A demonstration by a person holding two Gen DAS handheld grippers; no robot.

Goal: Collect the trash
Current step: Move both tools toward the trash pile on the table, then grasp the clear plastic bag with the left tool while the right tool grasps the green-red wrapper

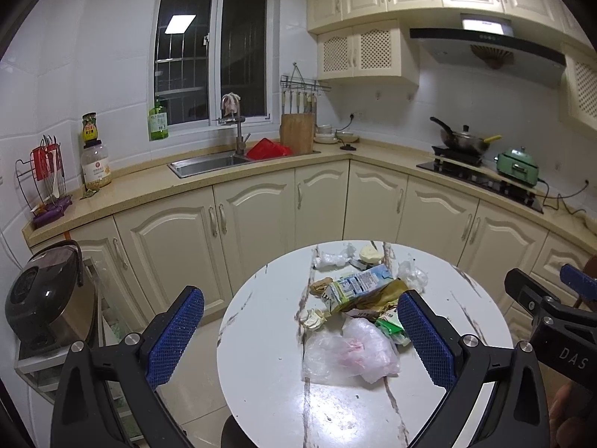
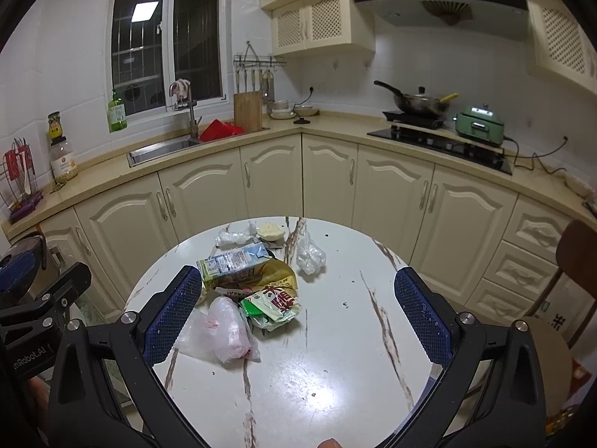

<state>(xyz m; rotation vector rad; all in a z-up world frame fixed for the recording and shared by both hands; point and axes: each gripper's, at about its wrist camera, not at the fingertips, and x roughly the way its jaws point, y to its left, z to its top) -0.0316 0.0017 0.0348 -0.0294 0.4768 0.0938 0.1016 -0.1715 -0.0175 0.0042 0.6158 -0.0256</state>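
Note:
A pile of trash lies on a round white marble-look table. It holds a milk carton, a clear plastic bag with pink inside, a green-white snack wrapper, a brown wrapper, crumpled clear plastic and a yellowish lump. My left gripper is open and empty, held above the table before the pile. My right gripper is open and empty, just right of the pile.
Cream kitchen cabinets with a sink and stove curve behind the table. A rice cooker stands on a low shelf at the left. A brown chair and a sack stand at the right.

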